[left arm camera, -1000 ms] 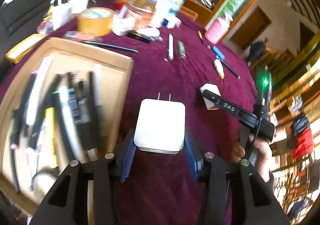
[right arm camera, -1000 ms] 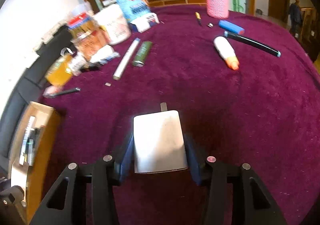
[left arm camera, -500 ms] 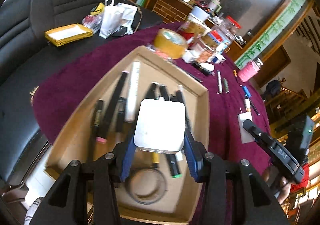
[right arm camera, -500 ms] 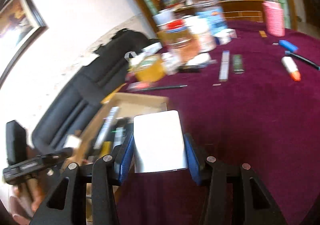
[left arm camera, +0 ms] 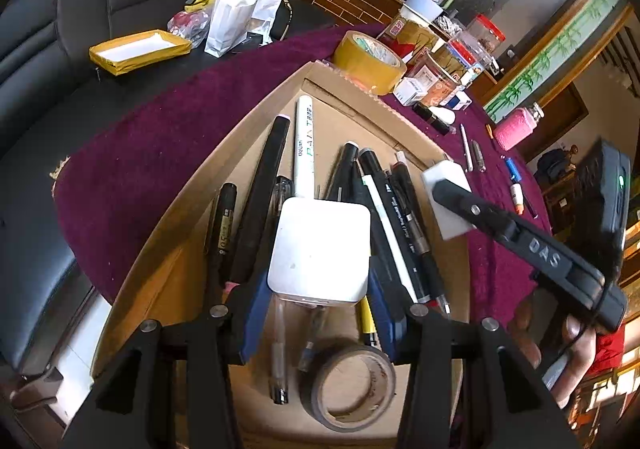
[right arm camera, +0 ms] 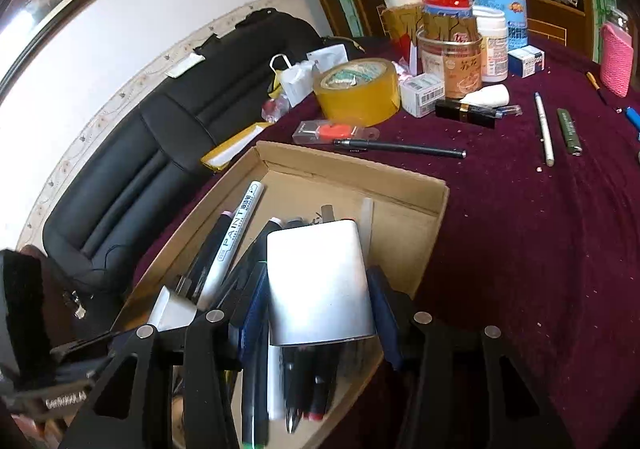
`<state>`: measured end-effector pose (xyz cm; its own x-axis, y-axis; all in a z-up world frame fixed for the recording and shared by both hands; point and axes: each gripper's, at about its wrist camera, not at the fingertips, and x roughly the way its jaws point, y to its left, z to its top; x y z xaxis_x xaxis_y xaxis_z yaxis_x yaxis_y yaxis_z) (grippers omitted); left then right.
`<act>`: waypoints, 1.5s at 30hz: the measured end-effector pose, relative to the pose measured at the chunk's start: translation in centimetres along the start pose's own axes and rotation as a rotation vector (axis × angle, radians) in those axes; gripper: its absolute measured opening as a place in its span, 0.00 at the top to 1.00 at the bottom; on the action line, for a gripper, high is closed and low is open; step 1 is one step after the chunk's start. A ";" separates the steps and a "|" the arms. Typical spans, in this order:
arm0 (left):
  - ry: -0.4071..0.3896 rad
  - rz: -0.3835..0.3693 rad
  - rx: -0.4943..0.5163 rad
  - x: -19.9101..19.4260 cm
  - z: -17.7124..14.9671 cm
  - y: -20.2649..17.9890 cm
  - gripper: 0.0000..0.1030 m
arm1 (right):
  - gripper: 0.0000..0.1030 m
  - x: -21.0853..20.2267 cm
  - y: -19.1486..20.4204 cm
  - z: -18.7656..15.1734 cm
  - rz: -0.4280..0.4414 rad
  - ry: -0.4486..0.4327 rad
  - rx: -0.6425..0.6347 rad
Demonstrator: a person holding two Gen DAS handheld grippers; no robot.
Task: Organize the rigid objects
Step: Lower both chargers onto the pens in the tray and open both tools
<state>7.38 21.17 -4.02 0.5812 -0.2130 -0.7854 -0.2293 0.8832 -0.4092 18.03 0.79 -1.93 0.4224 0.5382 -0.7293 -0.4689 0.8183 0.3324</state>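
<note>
My left gripper [left arm camera: 318, 313] is shut on a white charger block [left arm camera: 320, 249] and holds it over the cardboard box [left arm camera: 352, 105], which holds several pens and markers [left arm camera: 260, 201] and a tape ring [left arm camera: 352, 389]. My right gripper [right arm camera: 318, 325] is shut on a second white charger block [right arm camera: 318, 281], also above the box [right arm camera: 400, 185] near its right side. The right gripper and its block [left arm camera: 448, 197] show at the box's right edge in the left wrist view. The left gripper's block [right arm camera: 172, 309] shows low at the left in the right wrist view.
On the maroon cloth [right arm camera: 520, 249] beyond the box lie a black pen [right arm camera: 400, 147], a white pen [right arm camera: 544, 133], a green lighter [right arm camera: 570, 131], a yellow tape roll [right arm camera: 358, 89] and several jars [right arm camera: 452, 61]. A black sofa [left arm camera: 100, 9] stands to the left.
Both grippers have swung left from over the bare cloth to above the box, each still holding its charger block. The box is now closer under them.
</note>
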 end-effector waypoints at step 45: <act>-0.165 0.356 0.190 -3.5 -3.7 -4.4 0.14 | 0.25 -5.6 1.3 -5.6 0.027 -0.042 0.041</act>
<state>3.46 16.51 -1.16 0.6126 0.1753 -0.7707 -0.2991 0.9540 -0.0208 10.68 -2.35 -0.75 0.4426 0.5675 -0.6943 -0.4491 0.8105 0.3761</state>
